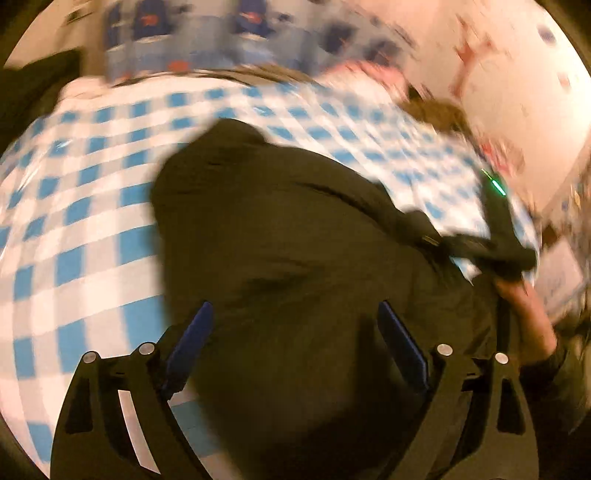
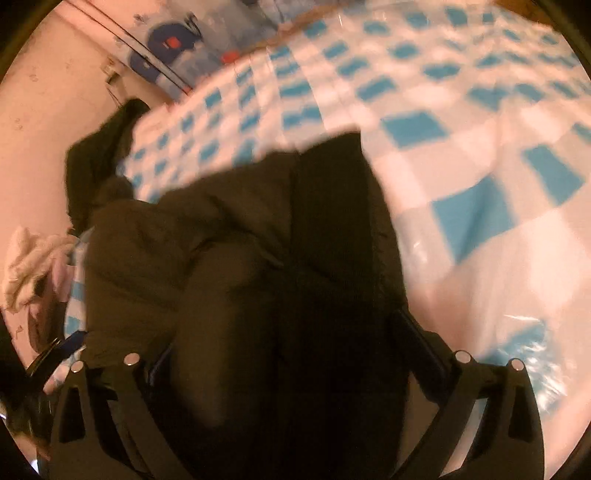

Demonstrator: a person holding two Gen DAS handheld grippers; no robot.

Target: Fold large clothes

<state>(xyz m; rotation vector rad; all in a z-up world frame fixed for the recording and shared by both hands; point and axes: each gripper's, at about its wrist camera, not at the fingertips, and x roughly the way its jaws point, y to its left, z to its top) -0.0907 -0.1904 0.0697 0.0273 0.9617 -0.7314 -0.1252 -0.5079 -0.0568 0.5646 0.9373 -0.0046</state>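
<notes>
A large dark olive garment (image 1: 280, 229) lies on the blue-and-white checked cloth (image 1: 85, 206). My left gripper (image 1: 295, 314) is open, its blue pads (image 1: 192, 339) wide apart above the garment's near part. My right gripper (image 1: 491, 251) shows at the right of the left wrist view, at the garment's edge, with a hand behind it. In the right wrist view the garment (image 2: 258, 258) fills the middle on the checked cloth (image 2: 461, 147). My right gripper (image 2: 295, 354) stands with its fingers wide apart, garment fabric bunched between them. Both views are blurred by motion.
A dark piece of clothing (image 2: 99, 155) hangs at the table's far left edge. White cloth (image 2: 29, 266) lies heaped at the left. Blue and white packages (image 1: 207, 33) stand behind the table. A pale wall (image 1: 517, 74) is at the right.
</notes>
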